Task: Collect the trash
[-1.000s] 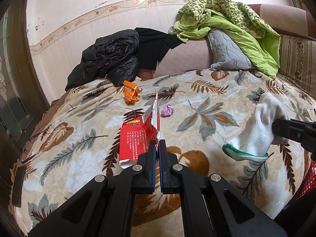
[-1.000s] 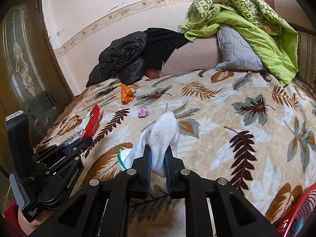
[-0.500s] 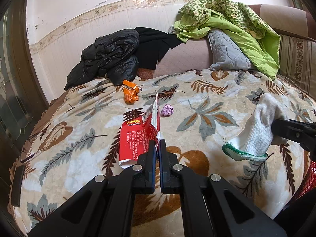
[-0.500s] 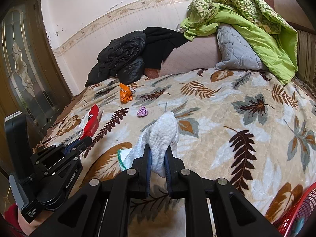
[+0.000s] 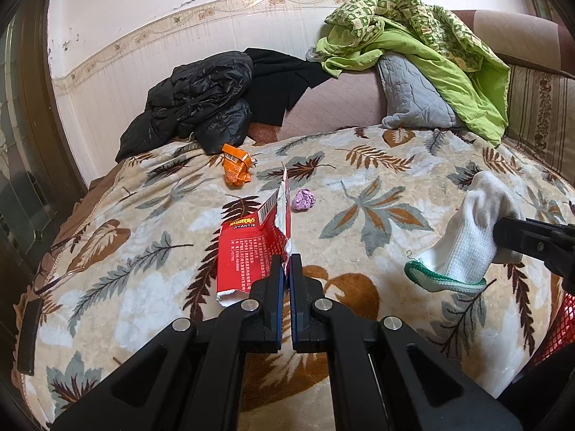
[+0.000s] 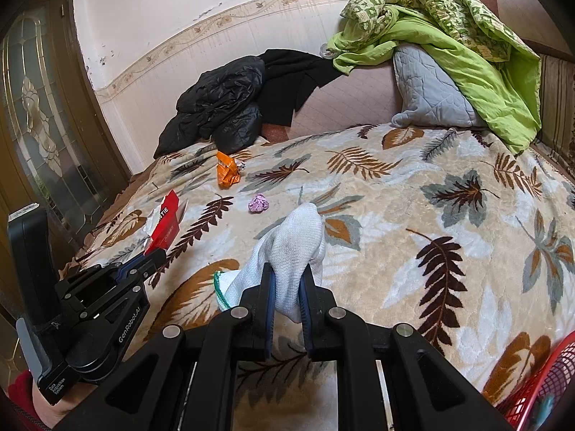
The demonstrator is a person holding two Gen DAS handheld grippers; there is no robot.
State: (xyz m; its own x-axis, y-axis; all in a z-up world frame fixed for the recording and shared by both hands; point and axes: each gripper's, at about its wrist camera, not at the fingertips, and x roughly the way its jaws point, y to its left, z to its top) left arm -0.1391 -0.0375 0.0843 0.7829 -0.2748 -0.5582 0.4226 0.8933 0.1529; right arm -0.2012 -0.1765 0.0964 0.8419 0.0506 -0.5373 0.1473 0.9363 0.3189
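Box (image 5: pixel 251 251) is flimsy torn card, left gripper (image 5: pixel 286 269) clamped on its edge; floppy glove (image 6: pixel 291 244) bunched in right gripper (image 6: pixel 287 287). Wrapper (image 5: pixel 235 168) at 11 o'clock looks crinkly-light.

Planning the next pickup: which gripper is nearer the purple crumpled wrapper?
Left. The left gripper, shut on the red carton, sits just short of the purple wrapper; the right gripper, holding the white glove, is farther off.

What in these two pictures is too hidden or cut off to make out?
- Red mesh basket: cut off by the right wrist view's corner; contents unseen.
- Red box: small print unreadable, left wrist view.
- White glove: its lower part sits behind the right gripper.
- Purple wad: too small to identify.
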